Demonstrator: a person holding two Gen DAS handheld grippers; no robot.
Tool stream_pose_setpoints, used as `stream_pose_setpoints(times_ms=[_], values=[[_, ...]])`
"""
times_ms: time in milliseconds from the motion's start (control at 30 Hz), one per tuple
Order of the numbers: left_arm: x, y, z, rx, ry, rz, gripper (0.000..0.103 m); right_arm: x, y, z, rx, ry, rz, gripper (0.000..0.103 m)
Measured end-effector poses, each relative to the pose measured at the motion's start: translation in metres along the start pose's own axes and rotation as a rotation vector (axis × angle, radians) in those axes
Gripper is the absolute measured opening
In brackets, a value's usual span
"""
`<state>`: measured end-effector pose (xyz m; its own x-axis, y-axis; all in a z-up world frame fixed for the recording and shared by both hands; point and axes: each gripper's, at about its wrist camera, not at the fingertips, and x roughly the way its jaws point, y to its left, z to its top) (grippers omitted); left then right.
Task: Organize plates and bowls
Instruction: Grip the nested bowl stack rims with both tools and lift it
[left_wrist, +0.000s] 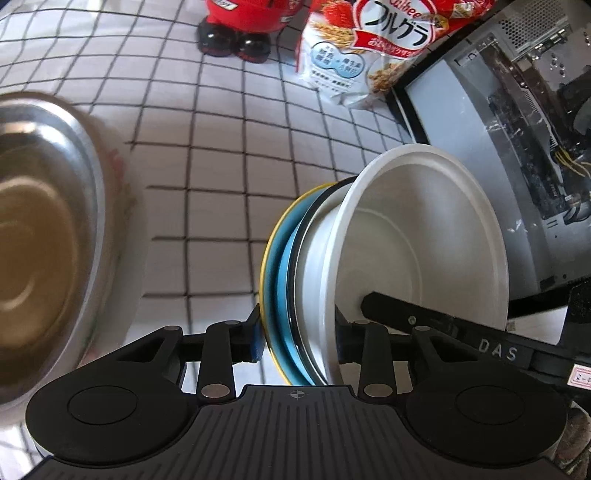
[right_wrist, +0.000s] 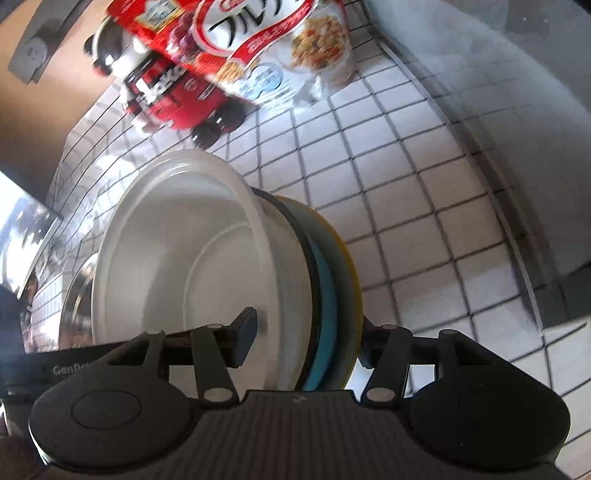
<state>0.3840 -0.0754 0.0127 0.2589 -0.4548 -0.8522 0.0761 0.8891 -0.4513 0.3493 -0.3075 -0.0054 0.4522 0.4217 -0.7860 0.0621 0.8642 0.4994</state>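
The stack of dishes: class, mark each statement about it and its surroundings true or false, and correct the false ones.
1. Both grippers clamp the stack of dishes. True: the left gripper and the right gripper each grip it.
2. The white bowl sits at one end of the stack. True.
3. The plate behind the bowl is red. False: the blue plate has a yellow rim.
4. The tablecloth is plain. False: it has a black grid.
5. A cereal bag stands on the table. True.
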Motion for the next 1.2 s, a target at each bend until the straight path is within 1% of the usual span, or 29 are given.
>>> stream_pose_setpoints(times_ms=[100, 200, 333, 400, 500, 567, 633, 667, 700, 800, 900, 967, 1000, 1067, 1200], values=[[-0.011, 0.006, -0.015, 0.006, 0.012, 0.011, 0.037, -0.002, 0.005, -0.014, -0.016, 0.032, 0.025, 0.055], [-0.02, 0.014, -0.035, 0.009, 0.033, 0.005, 0.036, -0.005, 0.011, -0.031, -0.048, 0.056, 0.052, 0.055], [-0.029, 0.022, -0.049, -0.009, 0.018, -0.01, 0.035, -0.008, 0.016, -0.042, -0.087, 0.062, 0.06, 0.054], [-0.028, 0.024, -0.049, -0.018, 0.006, -0.014, 0.035, -0.011, 0.018, -0.041, -0.105, 0.04, 0.051, 0.054], [-0.026, 0.026, -0.049, -0.042, 0.003, -0.03, 0.039, -0.014, 0.019, -0.033, -0.122, 0.002, 0.04, 0.054], [-0.023, 0.028, -0.048, -0.052, 0.002, -0.047, 0.043, -0.01, 0.017, -0.027, -0.113, 0.002, 0.035, 0.054], [-0.02, 0.031, -0.047, -0.087, -0.003, -0.064, 0.05, -0.005, 0.016, -0.024, -0.108, 0.017, 0.046, 0.054], [-0.018, 0.034, -0.047, -0.106, -0.001, -0.074, 0.051, -0.002, 0.017, -0.024, -0.111, 0.025, 0.047, 0.054], [-0.017, 0.036, -0.047, -0.119, 0.0, -0.08, 0.054, -0.003, 0.016, -0.026, -0.109, 0.014, 0.045, 0.055], [-0.013, 0.037, -0.048, -0.13, 0.012, -0.109, 0.055, -0.003, 0.013, -0.025, -0.105, 0.021, 0.064, 0.057], [-0.013, 0.038, -0.047, -0.123, -0.007, -0.13, 0.05, -0.003, 0.01, -0.025, -0.087, 0.031, 0.1, 0.061], [-0.013, 0.042, -0.047, -0.135, -0.012, -0.157, 0.052, -0.002, 0.008, -0.025, -0.066, 0.038, 0.124, 0.062], [-0.012, 0.044, -0.048, -0.146, -0.016, -0.176, 0.055, -0.002, 0.008, -0.026, -0.06, 0.037, 0.129, 0.062], [-0.011, 0.048, -0.049, -0.164, -0.02, -0.204, 0.057, -0.003, 0.008, -0.027, -0.059, 0.025, 0.132, 0.063], [-0.011, 0.051, -0.05, -0.184, -0.023, -0.222, 0.057, -0.004, 0.009, -0.028, -0.052, 0.021, 0.145, 0.063]])
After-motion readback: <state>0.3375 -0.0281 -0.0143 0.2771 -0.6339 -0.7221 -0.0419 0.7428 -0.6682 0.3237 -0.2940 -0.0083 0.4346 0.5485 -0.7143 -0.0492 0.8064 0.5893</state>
